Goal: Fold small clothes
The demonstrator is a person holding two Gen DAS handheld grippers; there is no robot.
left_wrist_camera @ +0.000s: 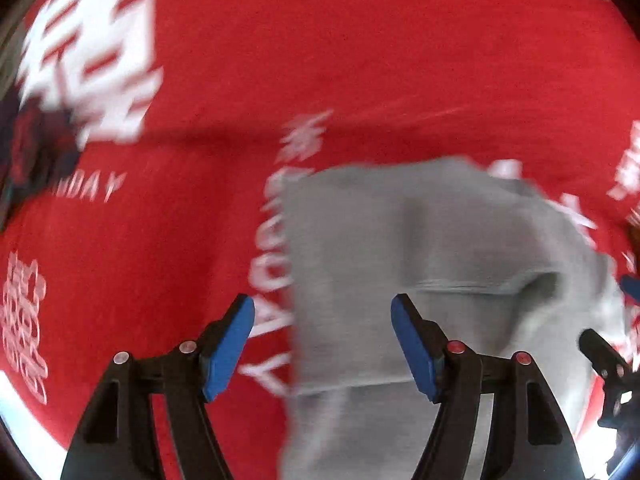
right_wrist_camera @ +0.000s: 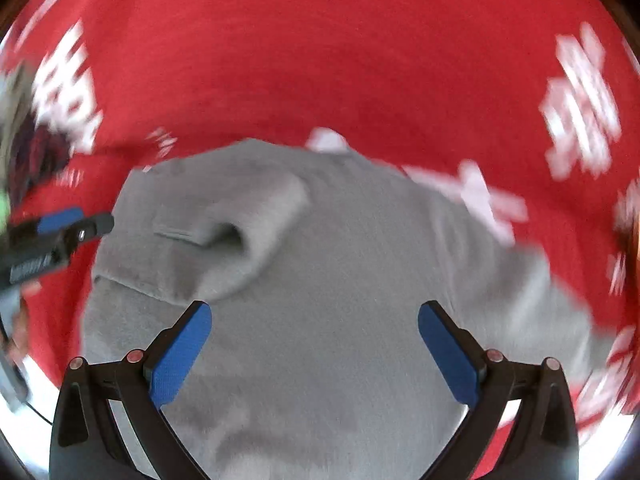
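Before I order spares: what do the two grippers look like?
Both match. The left gripper and right gripper each have two black angled plastic arms ending in flat blue pads, rectangular with rounded corners. Small round pivot caps sit on the arms: silvery and red on the left gripper, reddish on the right. No cables or sleeves are clearly visible.

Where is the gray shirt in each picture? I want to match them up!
Left wrist view: the gray garment lies right of centre, reaching down to the bottom edge, beyond the open left gripper.
Right wrist view: the gray garment fills the centre and bottom, under the open right gripper.
Shared landmark: the red cloth with white print under it in both.
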